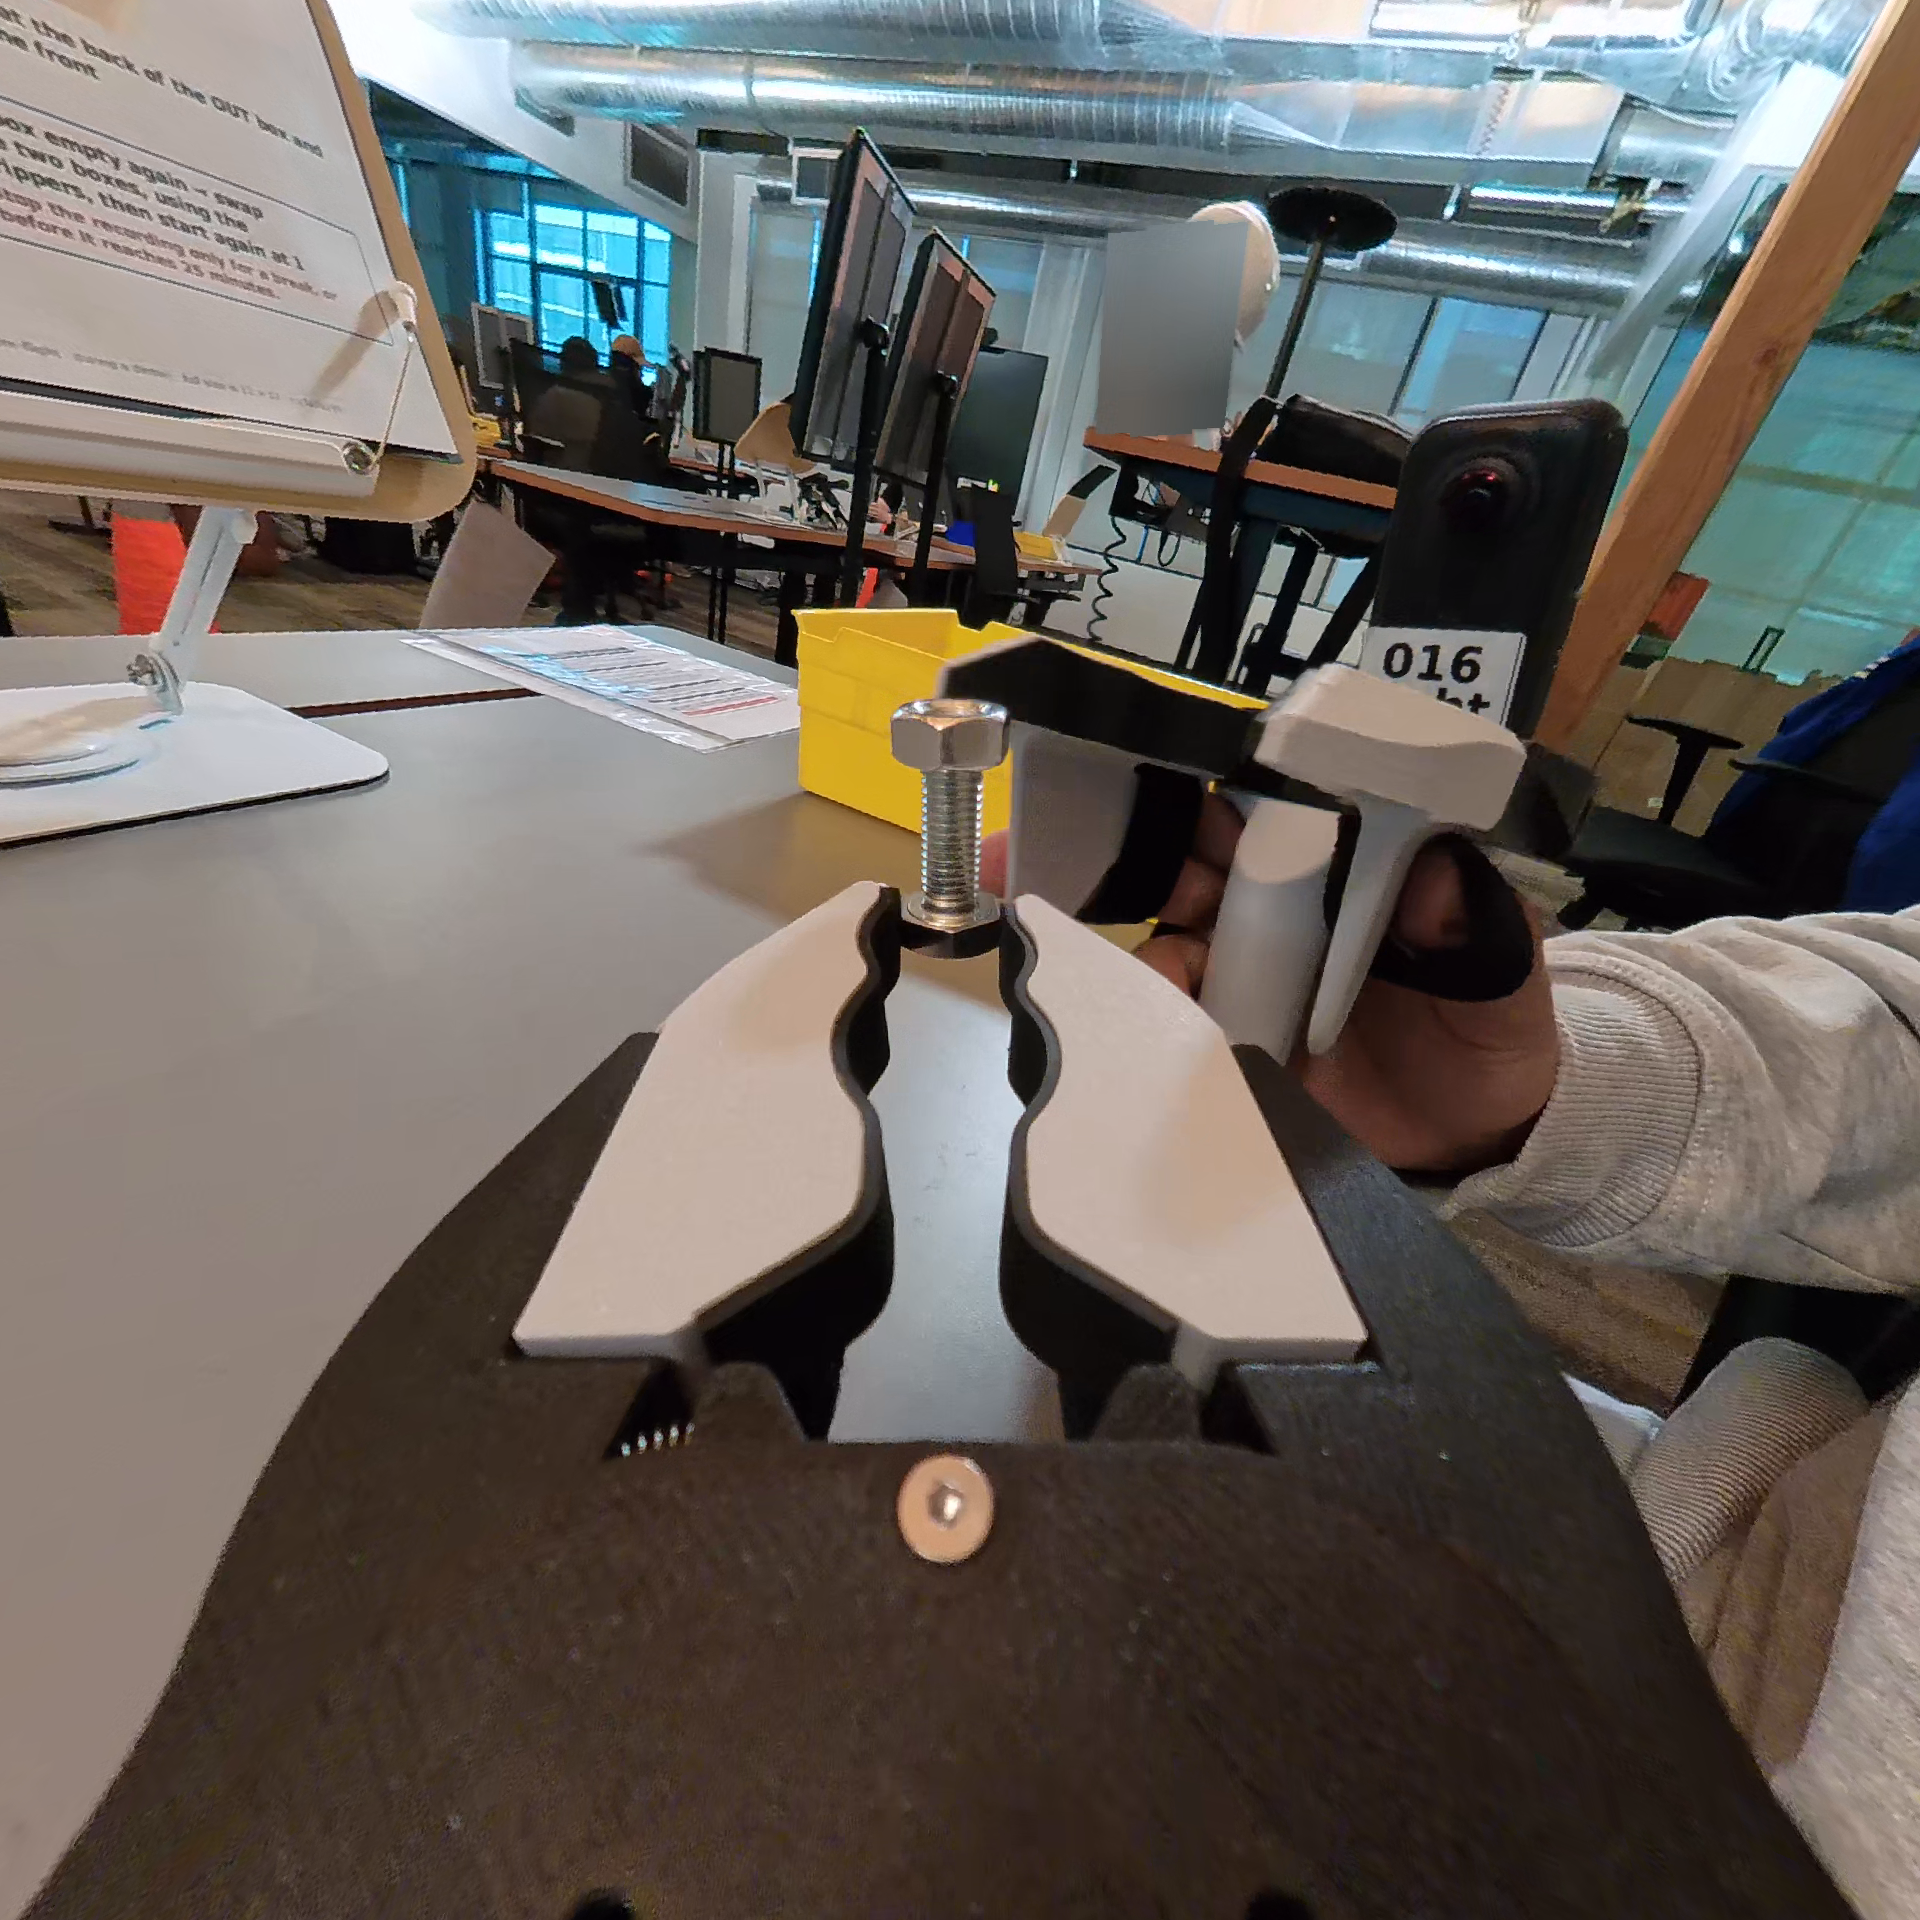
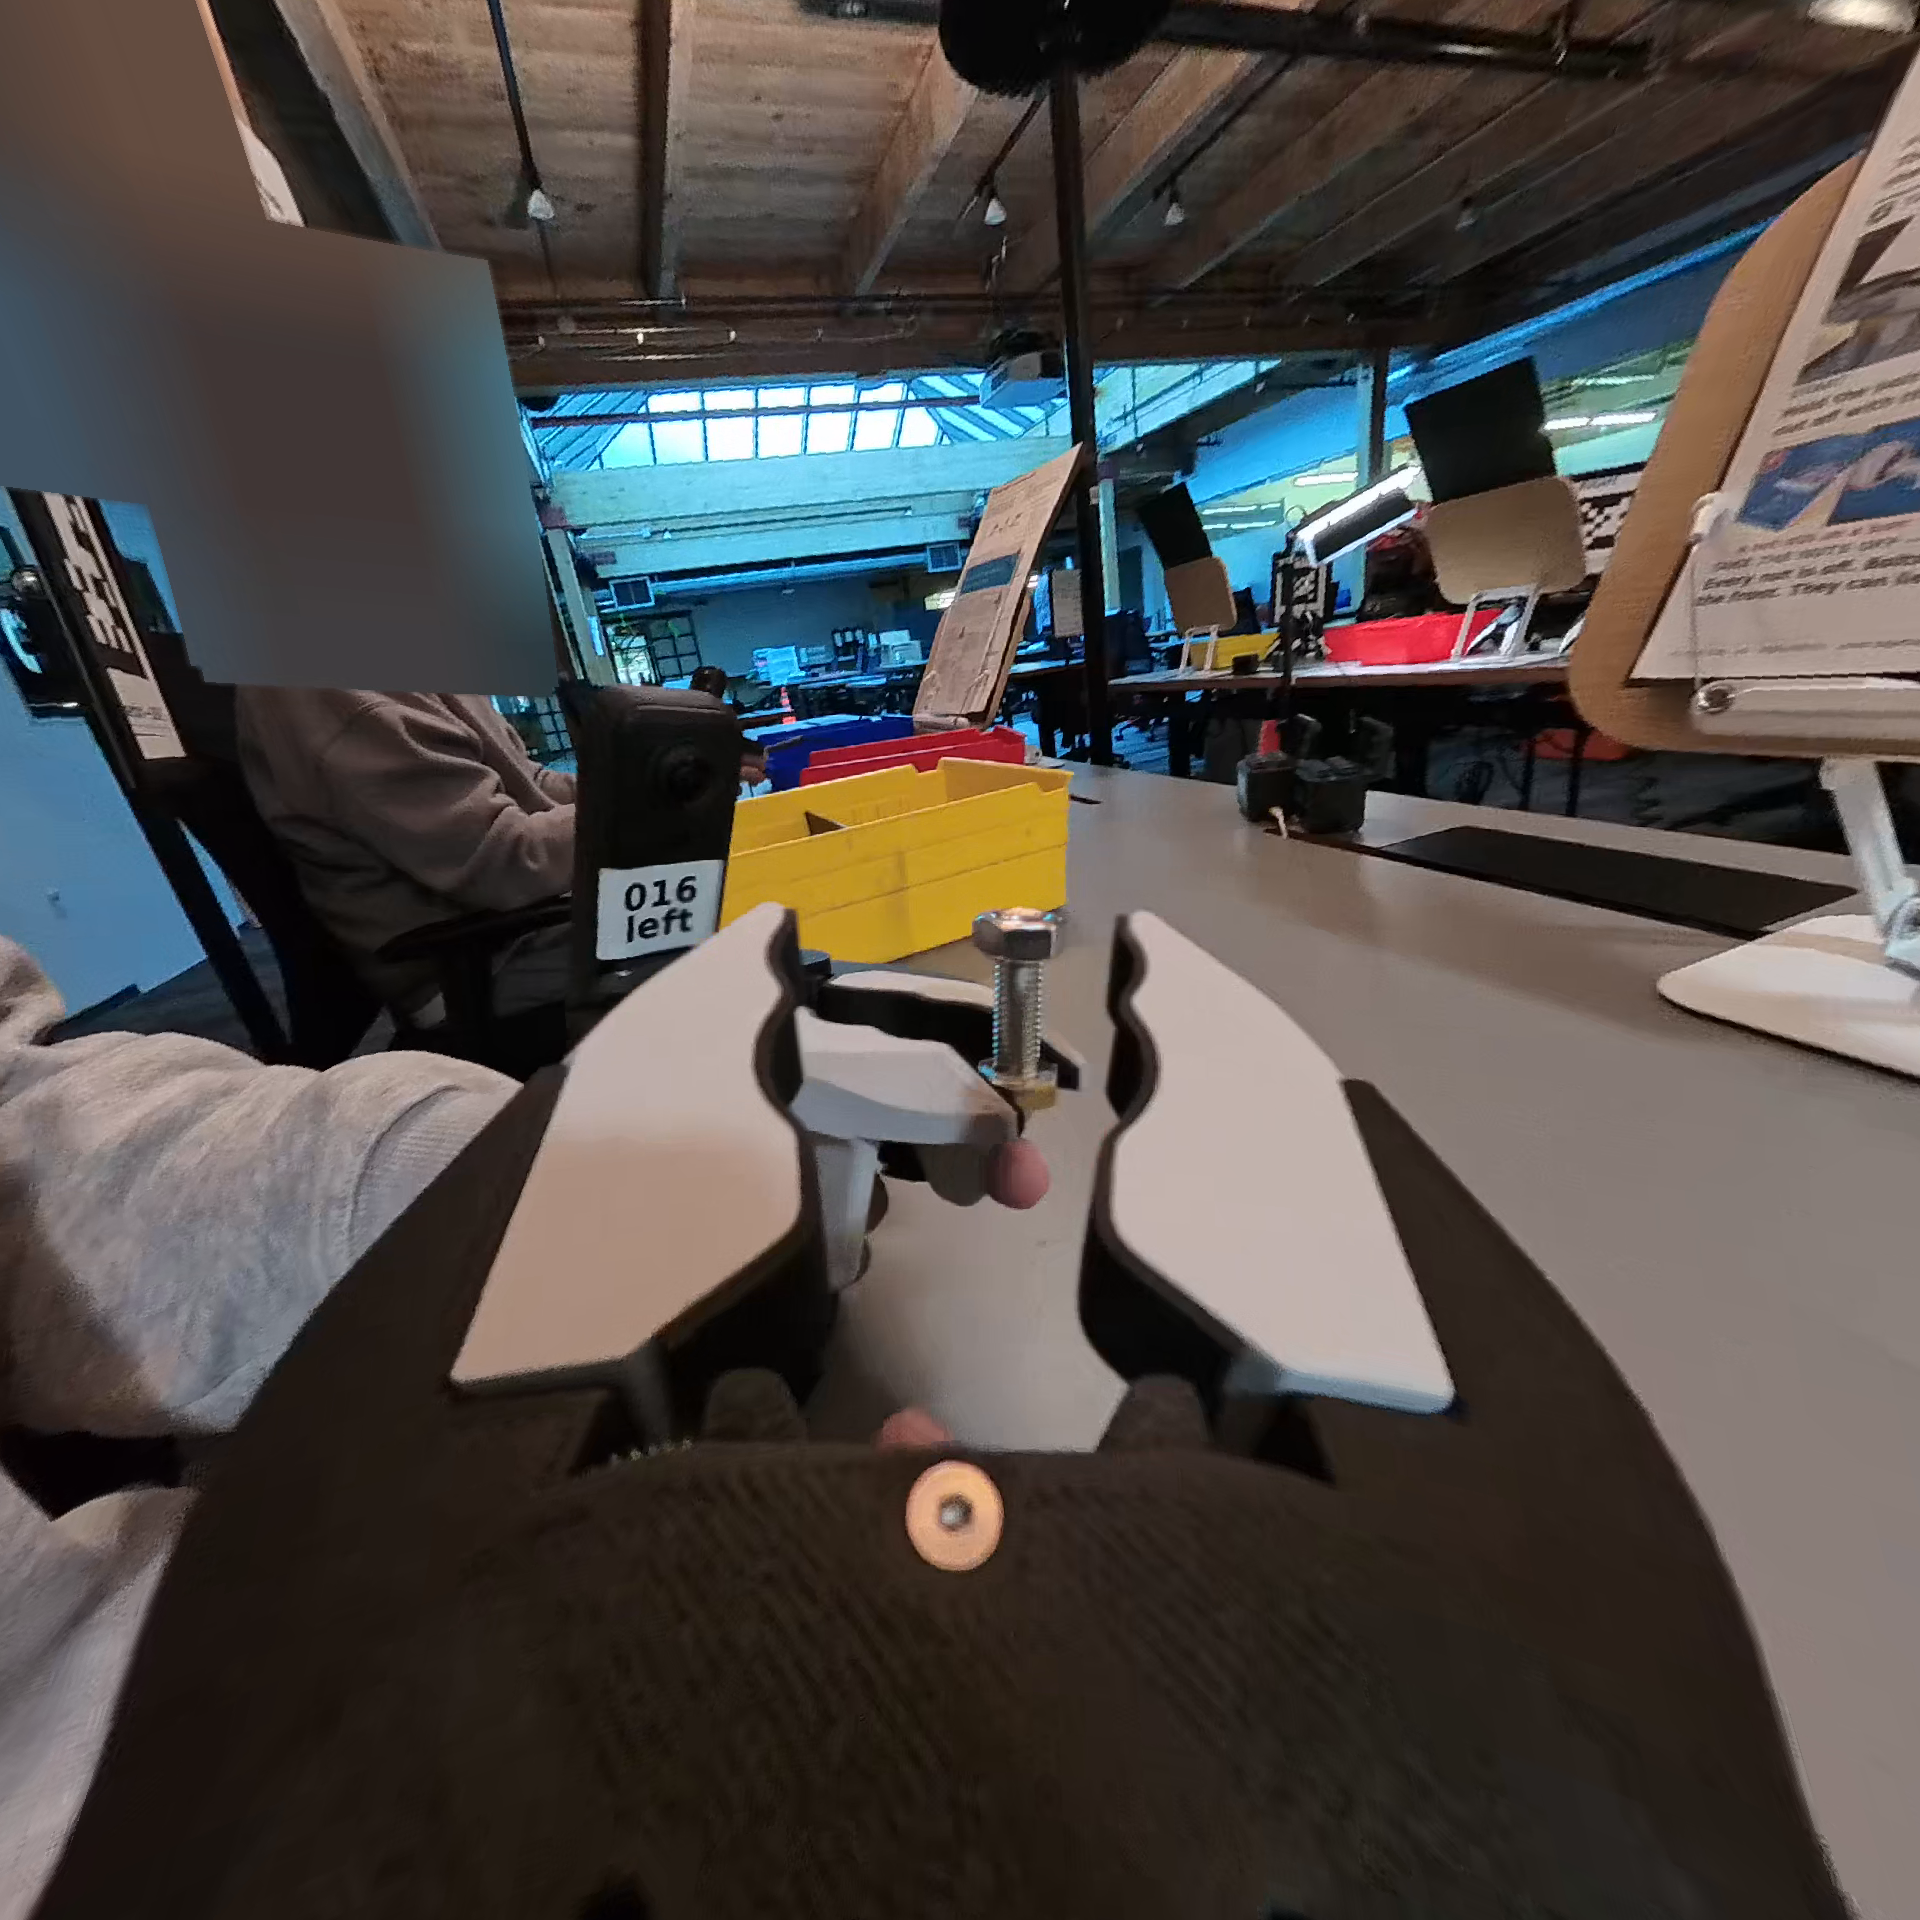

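A silver hex bolt [image 1: 948,800] stands upright, head up, with a nut [image 1: 948,914] at its lower end. My left gripper [image 1: 948,920] is shut on the nut and holds the bolt above the grey table [image 1: 312,1039]. My right gripper [image 2: 956,935] is open, with its fingers on either side of the bolt [image 2: 1013,997] at head height, not touching it. In the left wrist view the right gripper [image 1: 1013,727] comes in from the right, level with the bolt head. In the right wrist view the left gripper [image 2: 904,1091] shows from the front, with the nut [image 2: 1023,1075] at its tips.
A yellow bin [image 1: 862,717] stands just behind the bolt; it also shows in the right wrist view [image 2: 904,852], with red and blue bins [image 2: 914,748] beyond. A document stand [image 1: 156,769] is at the left, another [image 2: 1766,416] at the right. A laminated sheet [image 1: 623,675] lies on the table. One gripper's finger ends stand about 4 centimeters off the other's.
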Available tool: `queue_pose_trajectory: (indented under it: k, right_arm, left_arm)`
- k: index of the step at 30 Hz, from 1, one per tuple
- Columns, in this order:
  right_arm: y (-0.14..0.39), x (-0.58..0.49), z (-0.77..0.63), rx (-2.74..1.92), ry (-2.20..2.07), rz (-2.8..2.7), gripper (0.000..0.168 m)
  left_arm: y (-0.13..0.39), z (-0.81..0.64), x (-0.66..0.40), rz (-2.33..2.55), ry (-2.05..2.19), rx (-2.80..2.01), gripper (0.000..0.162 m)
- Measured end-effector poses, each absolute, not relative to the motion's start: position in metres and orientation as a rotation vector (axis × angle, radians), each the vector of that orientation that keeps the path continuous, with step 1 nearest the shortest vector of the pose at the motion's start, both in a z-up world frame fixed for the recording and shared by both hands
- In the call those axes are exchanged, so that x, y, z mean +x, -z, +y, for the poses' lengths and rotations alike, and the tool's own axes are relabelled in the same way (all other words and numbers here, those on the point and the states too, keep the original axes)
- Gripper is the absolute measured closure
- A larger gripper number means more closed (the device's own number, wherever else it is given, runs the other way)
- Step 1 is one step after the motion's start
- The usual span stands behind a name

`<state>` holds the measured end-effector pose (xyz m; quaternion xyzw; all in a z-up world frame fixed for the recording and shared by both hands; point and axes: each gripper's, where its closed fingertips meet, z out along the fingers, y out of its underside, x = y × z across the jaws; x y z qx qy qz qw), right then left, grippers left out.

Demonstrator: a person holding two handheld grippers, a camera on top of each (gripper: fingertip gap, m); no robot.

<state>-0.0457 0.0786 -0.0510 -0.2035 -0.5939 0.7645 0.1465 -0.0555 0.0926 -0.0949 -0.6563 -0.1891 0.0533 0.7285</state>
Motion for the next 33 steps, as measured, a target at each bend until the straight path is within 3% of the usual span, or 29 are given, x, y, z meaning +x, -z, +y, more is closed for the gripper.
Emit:
queue_pose_trajectory:
  k: [4,8,10,16,24,28,33]
  right_arm:
    - [0.056,-0.041,0.069,-0.556,-2.200,-1.765,0.106]
    - [0.046,-0.030,0.074,-0.471,-2.160,-1.748,0.137]
    - [0.044,-0.032,0.078,-0.459,-2.138,-1.707,0.136]
    - [0.051,-0.039,0.072,-0.501,-2.138,-1.717,0.109]
    - [0.058,-0.038,0.066,-0.423,-1.995,-1.752,0.114]
    - [0.056,-0.030,0.065,-0.401,-2.032,-1.793,0.138]
    - [0.053,-0.039,0.072,-0.441,-2.024,-1.722,0.118]
  left_arm:
    - [0.095,0.093,-0.054,-0.409,-0.123,-1.451,0.143]
    - [0.094,0.092,-0.056,-0.420,-0.116,-1.439,0.143]
    - [0.094,0.092,-0.056,-0.419,-0.116,-1.440,0.143]
    - [0.094,0.094,-0.053,-0.396,-0.128,-1.454,0.143]
    - [0.094,0.092,-0.055,-0.400,-0.138,-1.450,0.143]
    - [0.094,0.091,-0.057,-0.409,-0.139,-1.447,0.143]
    - [0.094,0.091,-0.056,-0.401,-0.145,-1.452,0.143]
